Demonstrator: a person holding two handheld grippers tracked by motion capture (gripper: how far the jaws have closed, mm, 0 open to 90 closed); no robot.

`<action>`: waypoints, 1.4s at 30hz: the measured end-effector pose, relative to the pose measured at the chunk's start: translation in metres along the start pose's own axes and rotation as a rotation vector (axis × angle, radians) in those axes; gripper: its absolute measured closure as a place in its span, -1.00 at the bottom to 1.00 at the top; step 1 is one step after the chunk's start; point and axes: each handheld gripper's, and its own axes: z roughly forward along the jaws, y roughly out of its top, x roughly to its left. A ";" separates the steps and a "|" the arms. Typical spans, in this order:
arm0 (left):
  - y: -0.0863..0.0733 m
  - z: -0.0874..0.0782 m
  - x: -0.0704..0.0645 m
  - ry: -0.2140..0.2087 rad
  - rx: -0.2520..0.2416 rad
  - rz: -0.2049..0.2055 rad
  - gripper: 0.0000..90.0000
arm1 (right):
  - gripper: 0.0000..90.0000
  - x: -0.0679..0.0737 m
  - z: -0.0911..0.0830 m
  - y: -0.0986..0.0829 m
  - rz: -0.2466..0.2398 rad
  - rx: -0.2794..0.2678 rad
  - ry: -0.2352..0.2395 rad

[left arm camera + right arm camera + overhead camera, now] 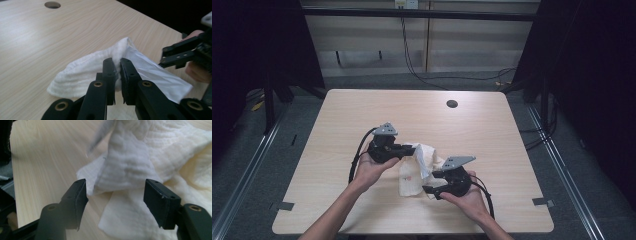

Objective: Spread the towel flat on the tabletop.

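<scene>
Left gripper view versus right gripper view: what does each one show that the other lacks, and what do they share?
Left gripper view alone: the left gripper with its jaws shut on a raised fold of the white cloth, the round hole in the table, and the other gripper farther off at the right edge. Right gripper view alone: the right gripper with its jaws wide apart, just short of a hanging part of the cloth. Shared: the cloth and the light wooden table.

Light wood worktop [362, 110] w/ round cable hole [452, 104]; grey floor [242, 165], pale wall panels [472, 45], black curtains [592, 75] both sides.
</scene>
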 end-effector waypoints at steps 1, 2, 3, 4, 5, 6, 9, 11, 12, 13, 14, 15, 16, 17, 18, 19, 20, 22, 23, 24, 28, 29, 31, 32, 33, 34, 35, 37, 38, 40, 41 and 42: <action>0.001 -0.001 -0.002 0.001 -0.007 -0.002 0.85 | -0.32 0.001 0.004 0.001 0.010 -0.005 -0.013; 0.001 -0.002 -0.003 0.000 -0.010 -0.007 0.85 | -0.32 0.001 0.004 0.001 0.010 -0.005 -0.013; 0.001 -0.002 -0.007 -0.015 -0.016 0.000 0.85 | -0.36 0.001 0.007 0.001 0.018 -0.006 -0.003; 0.002 -0.002 -0.009 -0.015 -0.018 0.010 0.85 | -0.36 0.001 0.007 0.001 0.019 -0.004 -0.005; 0.002 -0.002 -0.010 -0.015 -0.014 0.017 0.85 | -0.37 0.001 0.008 0.001 0.021 -0.006 -0.017; 0.003 -0.002 -0.011 -0.020 -0.015 0.020 0.85 | -0.37 0.001 0.008 0.001 0.026 -0.008 -0.023; 0.004 -0.003 -0.012 -0.028 -0.036 0.011 0.85 | -0.23 -0.003 0.006 0.001 0.035 -0.012 -0.042; 0.004 -0.004 -0.011 -0.026 -0.043 0.010 0.85 | -0.16 -0.004 0.005 0.000 0.038 -0.011 -0.052; 0.004 -0.006 -0.010 -0.028 -0.050 0.006 0.85 | -0.11 -0.006 0.004 0.000 0.045 -0.008 -0.062; 0.004 -0.007 -0.010 -0.029 -0.050 0.005 0.85 | -0.11 -0.011 0.004 -0.002 0.066 0.007 -0.089; 0.004 -0.007 -0.010 -0.026 -0.051 0.007 0.85 | -0.10 -0.013 0.005 -0.002 0.080 0.008 -0.094; 0.004 -0.008 -0.010 -0.025 -0.054 0.008 0.85 | -0.10 -0.013 0.005 -0.002 0.080 0.008 -0.094; 0.004 -0.009 -0.009 -0.016 -0.052 0.007 0.85 | -0.07 -0.015 0.005 -0.003 0.099 0.010 -0.091; 0.004 -0.010 -0.009 -0.014 -0.053 0.006 0.85 | -0.08 -0.018 0.005 -0.003 0.103 0.011 -0.089; 0.003 -0.011 -0.007 -0.016 -0.058 0.002 0.85 | -0.06 -0.019 0.005 -0.004 0.106 0.014 -0.097; 0.002 -0.014 -0.005 -0.009 -0.063 -0.005 0.86 | 0.08 -0.023 0.003 -0.004 0.108 0.012 -0.114; 0.002 -0.014 -0.005 -0.009 -0.063 -0.005 0.86 | 0.09 -0.025 0.003 -0.004 0.116 0.013 -0.113; 0.000 -0.017 -0.001 -0.003 -0.073 -0.023 0.86 | 0.11 -0.028 0.003 -0.004 0.128 0.013 -0.108; -0.004 -0.019 0.003 0.006 -0.072 -0.035 0.86 | 0.16 -0.033 0.006 -0.003 0.134 0.014 -0.102; -0.004 -0.019 0.003 0.006 -0.072 -0.035 0.87 | 0.16 -0.033 0.006 -0.003 0.134 0.014 -0.102; -0.013 -0.026 0.014 0.041 -0.085 -0.075 0.87 | 0.17 -0.041 0.016 -0.002 0.150 0.015 -0.090; -0.015 -0.029 0.018 0.043 -0.085 -0.082 0.87 | 0.18 -0.041 0.019 -0.001 0.150 0.017 -0.082; -0.020 -0.033 0.023 0.053 -0.086 -0.092 0.87 | 0.18 -0.039 0.022 -0.002 0.140 0.024 -0.079; -0.022 -0.035 0.024 0.058 -0.085 -0.097 0.87 | 0.18 -0.037 0.024 -0.002 0.128 0.032 -0.073; -0.025 -0.037 0.027 0.065 -0.084 -0.098 0.87 | 0.18 -0.036 0.025 -0.002 0.117 0.036 -0.071; -0.028 -0.039 0.029 0.070 -0.085 -0.107 0.87 | 0.19 -0.033 0.026 -0.002 0.107 0.034 -0.070; -0.033 -0.044 0.032 0.080 -0.082 -0.114 0.87 | 0.19 -0.031 0.027 -0.001 0.103 0.030 -0.059; -0.037 -0.046 0.035 0.082 -0.082 -0.121 0.87 | 0.19 -0.029 0.028 -0.002 0.086 0.027 -0.055; -0.039 -0.048 0.037 0.083 -0.082 -0.128 0.87 | 0.19 -0.029 0.028 -0.002 0.086 0.027 -0.055; -0.045 -0.052 0.042 0.095 -0.084 -0.142 0.87 | 0.19 -0.025 0.030 -0.002 0.080 0.027 -0.048; -0.045 -0.052 0.042 0.095 -0.084 -0.142 0.87 | 0.19 -0.025 0.030 -0.002 0.080 0.027 -0.048; -0.048 -0.053 0.045 0.098 -0.093 -0.155 0.87 | 0.29 -0.021 0.032 -0.002 0.066 0.036 -0.041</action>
